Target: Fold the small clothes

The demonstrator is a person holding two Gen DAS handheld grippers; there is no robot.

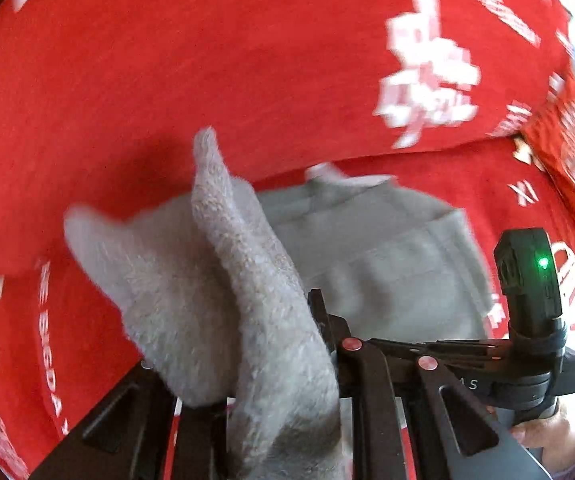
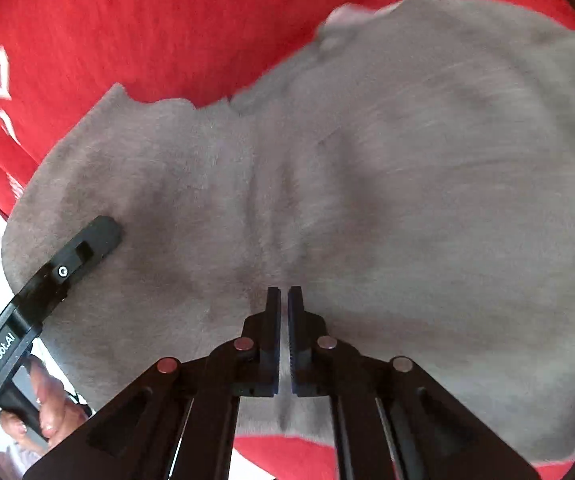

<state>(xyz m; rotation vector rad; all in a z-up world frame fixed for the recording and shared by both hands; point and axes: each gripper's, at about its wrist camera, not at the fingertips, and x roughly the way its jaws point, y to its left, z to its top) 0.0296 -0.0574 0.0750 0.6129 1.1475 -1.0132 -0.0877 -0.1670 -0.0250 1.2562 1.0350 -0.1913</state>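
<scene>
On left gripper [image 2: 87,248]: "GenRobot.AI" lettering

Red cloth [image 1: 207,60] with white print covering the surface, grey fleece garment [image 2: 407,160] lying on it

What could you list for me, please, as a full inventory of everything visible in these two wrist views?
Grey fuzzy fabric garment: one, grey, spread on the red cloth; one fold lifted between the left tongs.
Red printed cloth with white lettering: one, red and white, covering the surface under the garment.
Left tongs: one pair, black, pinching a raised fold of the garment.
Right tongs: one pair, black, shut, over the garment's middle; whether they touch it is unclear.
Person's hands: two, each at a tongs handle at a frame's lower edge.
</scene>
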